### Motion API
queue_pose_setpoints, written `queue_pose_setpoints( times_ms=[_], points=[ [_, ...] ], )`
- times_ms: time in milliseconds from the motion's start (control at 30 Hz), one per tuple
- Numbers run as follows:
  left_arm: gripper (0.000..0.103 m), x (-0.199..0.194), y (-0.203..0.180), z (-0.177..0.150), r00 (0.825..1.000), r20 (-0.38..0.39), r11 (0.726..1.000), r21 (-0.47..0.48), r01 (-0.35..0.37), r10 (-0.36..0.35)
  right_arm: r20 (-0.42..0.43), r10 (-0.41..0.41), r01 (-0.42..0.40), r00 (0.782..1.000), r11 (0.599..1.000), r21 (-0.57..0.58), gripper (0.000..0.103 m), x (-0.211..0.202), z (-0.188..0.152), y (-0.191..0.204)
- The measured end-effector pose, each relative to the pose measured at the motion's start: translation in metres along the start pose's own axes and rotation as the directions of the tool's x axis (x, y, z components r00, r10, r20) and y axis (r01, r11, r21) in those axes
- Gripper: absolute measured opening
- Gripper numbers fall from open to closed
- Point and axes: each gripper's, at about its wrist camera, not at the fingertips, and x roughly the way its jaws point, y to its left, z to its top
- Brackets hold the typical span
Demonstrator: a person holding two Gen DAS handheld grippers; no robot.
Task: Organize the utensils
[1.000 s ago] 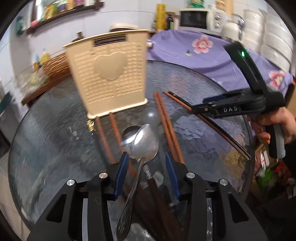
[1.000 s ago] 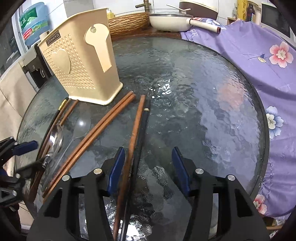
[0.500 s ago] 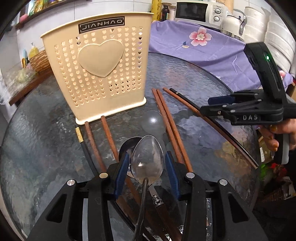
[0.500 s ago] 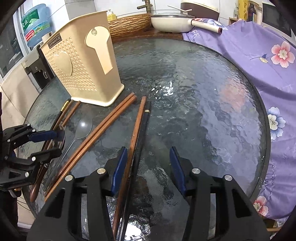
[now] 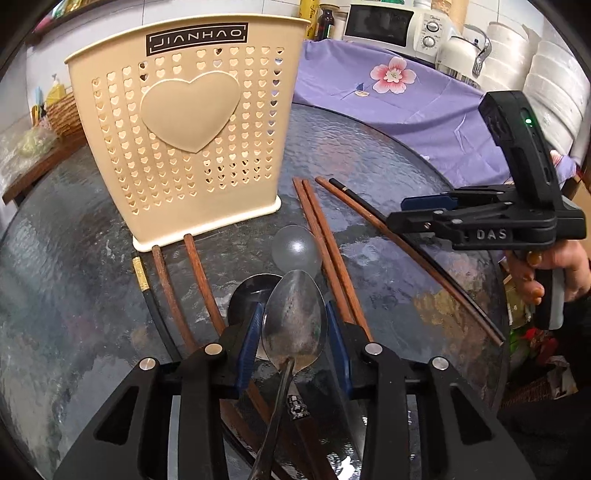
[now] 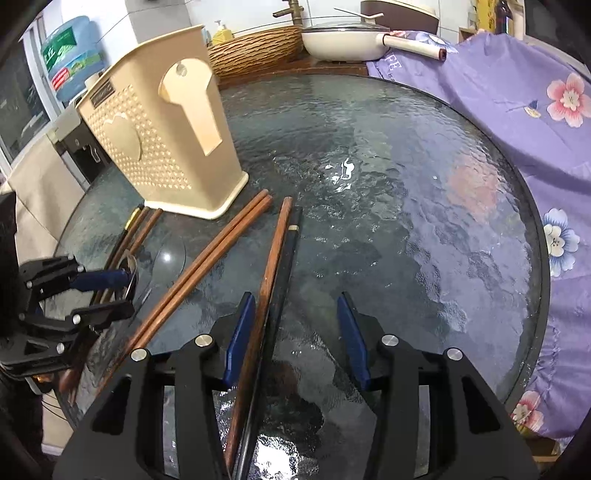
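Note:
A beige perforated utensil holder (image 5: 192,136) with a heart on its side stands on the round glass table (image 6: 406,192). My left gripper (image 5: 293,328) is shut on a metal spoon (image 5: 295,325), whose bowl stands up between the blue pads. Under it lie a second metal spoon (image 5: 245,295), a clear plastic spoon (image 5: 295,249) and several wooden chopsticks (image 5: 325,247). My right gripper (image 6: 295,332) is open and empty, low over a brown and a black chopstick (image 6: 275,254). The holder also shows in the right wrist view (image 6: 162,147).
A purple flowered cloth (image 6: 517,110) covers the surface beyond the table. A white pan (image 6: 343,44) and a wicker basket (image 6: 255,48) stand behind it. A microwave (image 5: 391,22) and kettle (image 5: 461,55) are at the back.
My left gripper has lifted the metal spoon off the table and turned it upright, and has come closer to the holder. My right gripper has barely moved.

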Motion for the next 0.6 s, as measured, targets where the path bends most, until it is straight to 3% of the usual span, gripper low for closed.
queue_pose_setpoints(
  times_ms=[33,67,500,600],
  points=[
    [0.019,-0.001,0.0,0.0,1.0,0.005,1.0,-0.001,0.005,-0.005,0.001,0.001,-0.001,1.0,1.0,0.004,0.043,0.0,0.001,0.0],
    [0.012,-0.004,0.0,0.001,1.0,0.014,1.0,0.001,0.012,-0.012,0.001,0.002,-0.002,1.0,1.0,0.004,0.041,0.0,0.002,-0.001],
    [0.01,-0.012,0.008,-0.001,1.0,0.022,1.0,-0.02,-0.005,0.006,-0.039,-0.064,0.063,0.997,0.998,-0.021,0.037,0.011,0.016,0.006],
    [0.01,-0.01,0.01,-0.001,1.0,0.021,1.0,-0.024,-0.015,0.016,-0.049,-0.129,0.125,0.99,0.988,-0.086,0.037,0.019,0.021,0.017]
  ],
)
